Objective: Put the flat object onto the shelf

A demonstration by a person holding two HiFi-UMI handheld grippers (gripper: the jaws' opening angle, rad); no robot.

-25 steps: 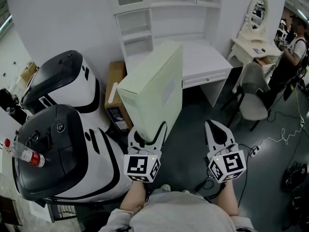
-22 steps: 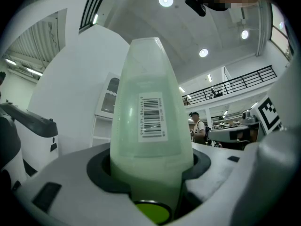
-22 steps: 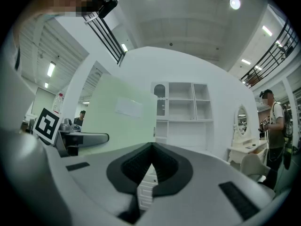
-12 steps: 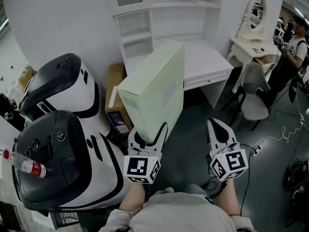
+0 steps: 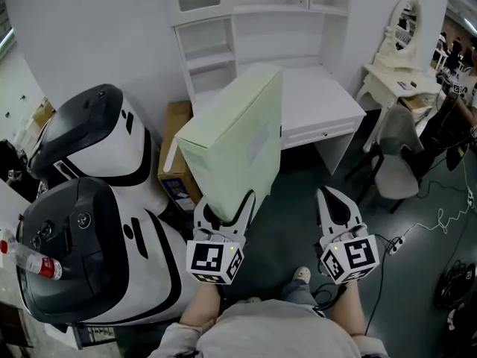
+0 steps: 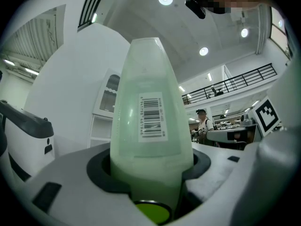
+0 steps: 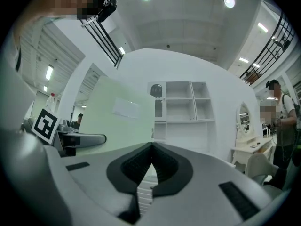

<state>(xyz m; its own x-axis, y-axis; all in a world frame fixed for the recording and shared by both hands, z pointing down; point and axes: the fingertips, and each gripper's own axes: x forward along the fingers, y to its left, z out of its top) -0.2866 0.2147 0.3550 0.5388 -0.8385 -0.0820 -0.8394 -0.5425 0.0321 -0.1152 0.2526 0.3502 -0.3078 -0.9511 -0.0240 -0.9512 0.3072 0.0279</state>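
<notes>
A flat pale green box (image 5: 238,140) stands on edge in my left gripper (image 5: 226,213), whose jaws are shut on its lower end. In the left gripper view the box (image 6: 149,117) fills the gap between the jaws, its barcode label facing the camera. My right gripper (image 5: 337,203) hangs to the right of the box, shut, with nothing in it. In the right gripper view the box (image 7: 117,117) shows at the left. The white shelf unit (image 5: 257,28) with open compartments rises above a white desk (image 5: 317,95), straight ahead beyond the box.
Two large black-and-white machines (image 5: 89,230) stand close on the left. A brown cardboard box (image 5: 173,136) leans beside the shelf. A grey chair (image 5: 395,162) and a white vanity table with mirror (image 5: 399,51) stand at the right; cables (image 5: 440,218) trail on the floor. A person (image 7: 282,121) stands far right.
The view has shifted slightly; the shelf and desk sit a little further right in the head view. The box stays gripped in my left gripper. My feet show below the grippers now.
</notes>
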